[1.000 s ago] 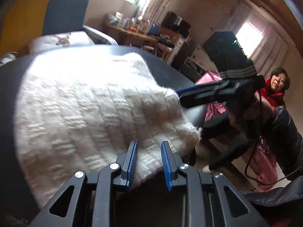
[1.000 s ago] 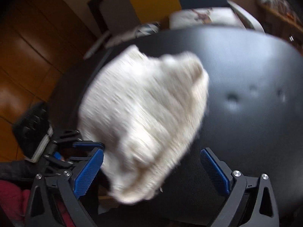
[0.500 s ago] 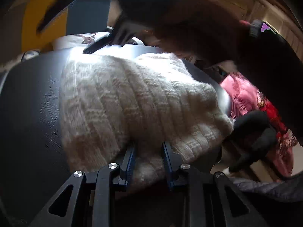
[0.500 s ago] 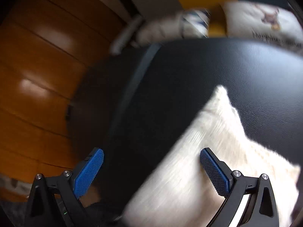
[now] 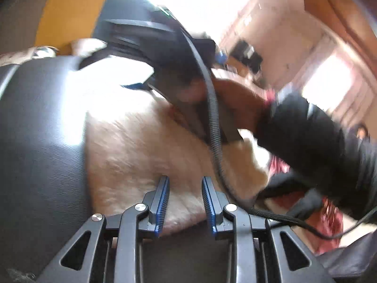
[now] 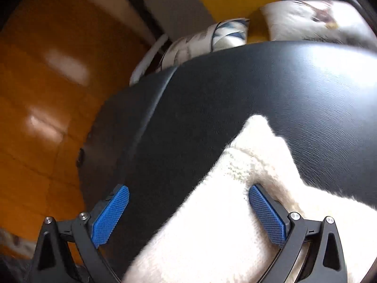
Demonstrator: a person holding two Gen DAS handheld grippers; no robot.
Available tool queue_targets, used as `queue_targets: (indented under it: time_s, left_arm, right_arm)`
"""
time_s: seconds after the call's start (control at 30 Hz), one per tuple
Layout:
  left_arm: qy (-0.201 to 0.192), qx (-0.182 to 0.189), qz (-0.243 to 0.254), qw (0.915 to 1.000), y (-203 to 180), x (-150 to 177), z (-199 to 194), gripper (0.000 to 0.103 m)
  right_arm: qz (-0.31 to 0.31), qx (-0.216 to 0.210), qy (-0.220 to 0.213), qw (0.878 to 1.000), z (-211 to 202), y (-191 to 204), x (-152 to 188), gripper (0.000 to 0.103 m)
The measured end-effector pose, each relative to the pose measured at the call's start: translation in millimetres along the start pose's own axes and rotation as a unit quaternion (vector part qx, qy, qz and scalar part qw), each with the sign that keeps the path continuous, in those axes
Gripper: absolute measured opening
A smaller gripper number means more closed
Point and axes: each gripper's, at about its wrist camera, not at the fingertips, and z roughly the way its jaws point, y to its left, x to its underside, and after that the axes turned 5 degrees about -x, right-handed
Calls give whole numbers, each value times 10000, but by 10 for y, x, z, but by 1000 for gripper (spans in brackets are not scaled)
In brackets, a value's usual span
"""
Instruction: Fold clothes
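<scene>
Since the earlier frame the right gripper (image 5: pixel 141 80) has come down onto the far part of the white knit sweater (image 5: pixel 146 155), a hand (image 5: pixel 238 103) gripping its handle. One sweater lies on the black worktop (image 6: pixel 271 87). The left gripper (image 5: pixel 185 202) has its jaws narrowly apart over the near hem; whether they pinch it, I cannot tell. The right jaws stand wide apart. Two cushions (image 6: pixel 306 18) lie beyond.

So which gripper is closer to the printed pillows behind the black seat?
Right. The right gripper sits over the sweater's far corner, toward the pillows; the left gripper pinches the sweater's near edge.
</scene>
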Motion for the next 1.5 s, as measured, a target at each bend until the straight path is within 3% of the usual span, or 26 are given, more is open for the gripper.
queue_targets:
  time_s: [0.17,0.23,0.37,0.6,0.7,0.8,0.9,1.07,1.2,1.37,1.5]
  left_arm:
    - [-377,-109,-753,9964,433,-234,-297,31]
    - [-404,50,-1102,9931,620,-355,-256,37]
    - [177,463,-1800,9824,1033,-630,149,41]
    - [794,846,-2083,9712,1301,-730,738,50]
    - [861,949,-2069,9699,1263,-735,874,56]
    - [941,890,-1862,9739,1134,-732,970,60]
    - [1027,823,-1657,9774,1014,-798,1121,64]
    - [1294,777,-1488,9773,885,-769,1231,69]
    - [1561,568,-993,9811,661,-783,1327,66]
    - [1355,105,-393,9899,471,-804,1267,59]
    - [905,-135,-104,9958,376,-769,1226,68]
  right_arm:
    - [152,-322,-785,9963,-683,66,221,103]
    - [157,-417,-1046,9935,-971,102,388,103]
    - [549,-630,-1300,9880,-1420,79,799,103]
    - [1525,-547,-1419,9765,-1891,-235,1518,103]
    - [1823,-399,-1318,9735,-1927,-512,1762,103]
    - [1928,-253,-1316,9720,-2064,-680,2036,103]
    - [2132,-136,-1349,9675,-1925,-724,2059,103]
    - [1957,-194,-1188,9732,-1637,-605,1968,103]
    - [1863,215,-1321,9733,-1553,-474,1951,103]
    - [1829,379,-1564,9699,-1588,-413,2043,103]
    - [1599,781,-1484,9728,-1552,-294,2050,103]
